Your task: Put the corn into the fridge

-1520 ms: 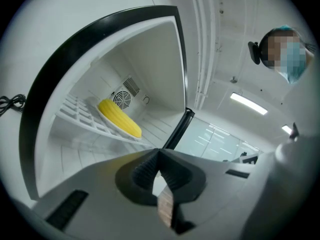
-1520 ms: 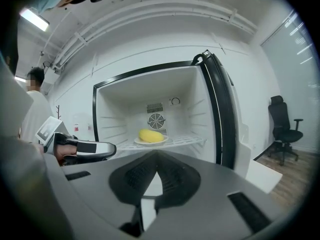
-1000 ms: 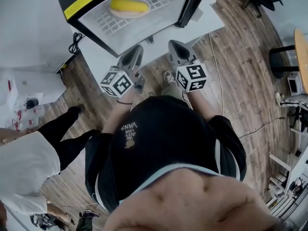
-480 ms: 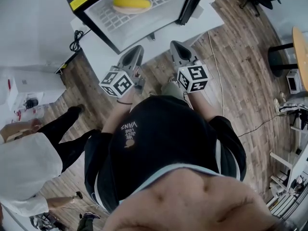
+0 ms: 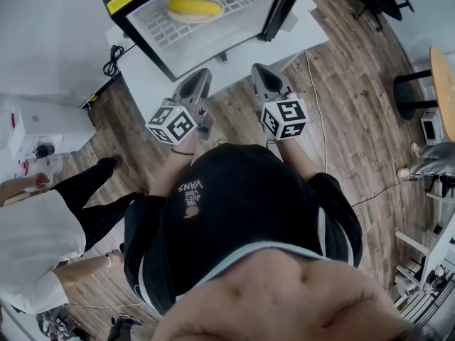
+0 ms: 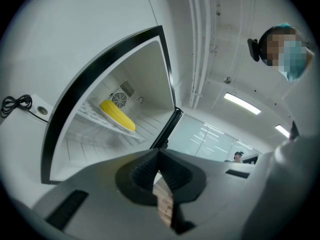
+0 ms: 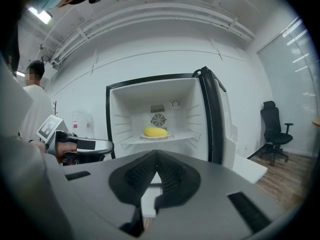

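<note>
**Corn on the fridge shelf, both grippers empty in front of it**

Corn [image 5: 193, 7] lies on its side on a white plate [image 5: 219, 4]. The plate sits on the wire shelf [image 5: 213, 38] inside the open fridge [image 5: 128, 28]. The fridge stands on a white desk [image 5: 146, 82], and in the head view its door [image 5: 283, 7] is swung out to the right.

Both grippers are held side by side outside the fridge opening, pointing toward it and well apart from the corn.

The left gripper [image 5: 202, 74] has its fingers [image 6: 142, 171] together at the tips, with nothing between them. In the left gripper view the corn [image 6: 117, 116] shows beyond the tips, up and to the left, deep in the fridge.

The right gripper [image 5: 259, 69] also has its fingers [image 7: 135, 176] closed tip to tip and empty. In the right gripper view the corn [image 7: 155, 132] sits almost straight ahead above the tips. It is at the middle of the shelf, just below the round fan grille [image 7: 158, 120] on the back wall.

A second person in a white top [image 5: 35, 247] stands to the left, away from the fridge.
</note>
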